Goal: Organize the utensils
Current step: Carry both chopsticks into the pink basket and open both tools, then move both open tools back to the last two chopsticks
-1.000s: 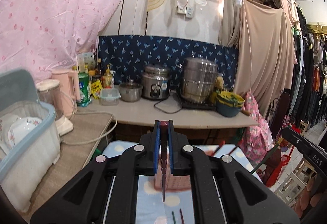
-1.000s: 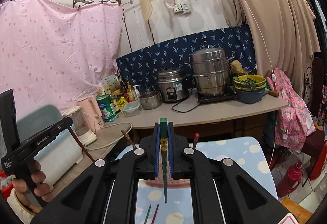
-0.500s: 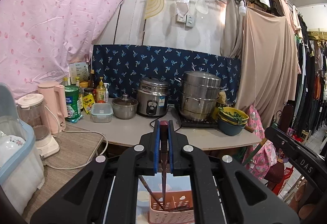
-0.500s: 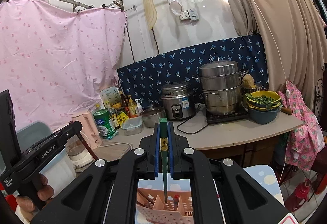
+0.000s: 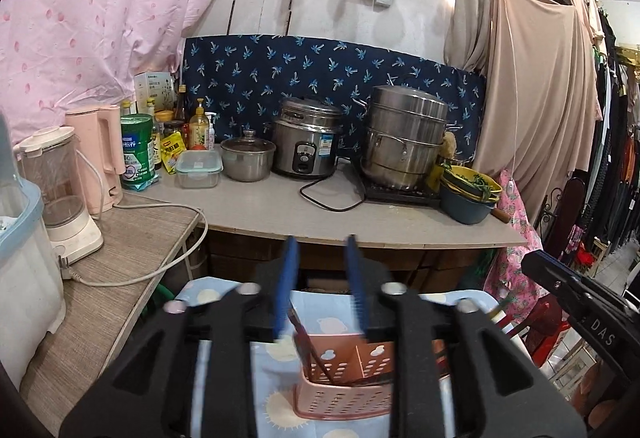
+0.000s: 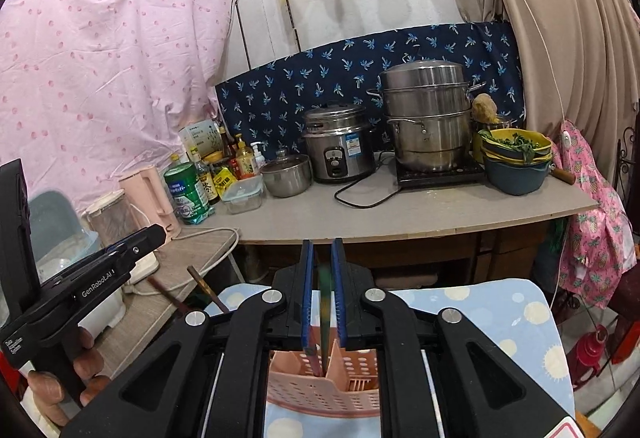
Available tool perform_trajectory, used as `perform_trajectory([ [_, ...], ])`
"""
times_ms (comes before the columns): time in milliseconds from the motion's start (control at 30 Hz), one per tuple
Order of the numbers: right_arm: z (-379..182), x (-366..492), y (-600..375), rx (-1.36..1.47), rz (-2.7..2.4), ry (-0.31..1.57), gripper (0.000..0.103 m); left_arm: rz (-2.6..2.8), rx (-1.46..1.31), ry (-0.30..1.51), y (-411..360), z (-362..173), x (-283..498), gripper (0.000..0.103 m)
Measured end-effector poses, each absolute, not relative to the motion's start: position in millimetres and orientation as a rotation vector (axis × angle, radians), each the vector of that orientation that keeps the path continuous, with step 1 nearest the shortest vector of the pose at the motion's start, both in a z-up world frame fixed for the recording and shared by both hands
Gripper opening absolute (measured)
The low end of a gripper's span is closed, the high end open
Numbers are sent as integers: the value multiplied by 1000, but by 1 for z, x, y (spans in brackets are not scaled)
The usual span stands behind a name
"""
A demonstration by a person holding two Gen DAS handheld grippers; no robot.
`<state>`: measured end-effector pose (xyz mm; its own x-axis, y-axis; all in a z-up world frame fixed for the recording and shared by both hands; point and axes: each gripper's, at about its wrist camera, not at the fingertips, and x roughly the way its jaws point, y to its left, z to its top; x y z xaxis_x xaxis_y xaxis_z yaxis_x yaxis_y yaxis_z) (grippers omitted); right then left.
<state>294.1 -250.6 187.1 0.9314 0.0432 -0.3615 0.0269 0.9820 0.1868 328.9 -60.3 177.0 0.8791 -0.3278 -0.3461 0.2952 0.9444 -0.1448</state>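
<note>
Clearly "GenRobot.AI" marks the left gripper [image 6: 132,250], its jaws opening, empty, above the pink basket [image 5: 344,394]. Possibly loose, a green chopstick [image 6: 325,312] stands between the right gripper's [image 6: 322,294] opening jaws.

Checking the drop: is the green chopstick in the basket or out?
In. The green chopstick stands between the right gripper's opening jaws, blurred, its lower end down in the pink basket.

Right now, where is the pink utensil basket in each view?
Left wrist: pink basket at bottom centre, below the open fingers.
Right wrist: bottom centre, under the fingers, a green chopstick between them.
Shared landmark: rice cooker on the counter behind.
</note>
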Motion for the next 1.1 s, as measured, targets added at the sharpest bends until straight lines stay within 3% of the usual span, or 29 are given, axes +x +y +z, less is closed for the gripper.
perform_trajectory([
  [67,186,289,-249,184,4,369,14,-316,-87,363,-58,176,322,43],
  [500,177,227,-241,169,11,378,20,-309,-35,398,-43,157,266,43],
  [1100,63,108,-199,134,46,668,20,-299,32,657,-19,45,152,43],
])
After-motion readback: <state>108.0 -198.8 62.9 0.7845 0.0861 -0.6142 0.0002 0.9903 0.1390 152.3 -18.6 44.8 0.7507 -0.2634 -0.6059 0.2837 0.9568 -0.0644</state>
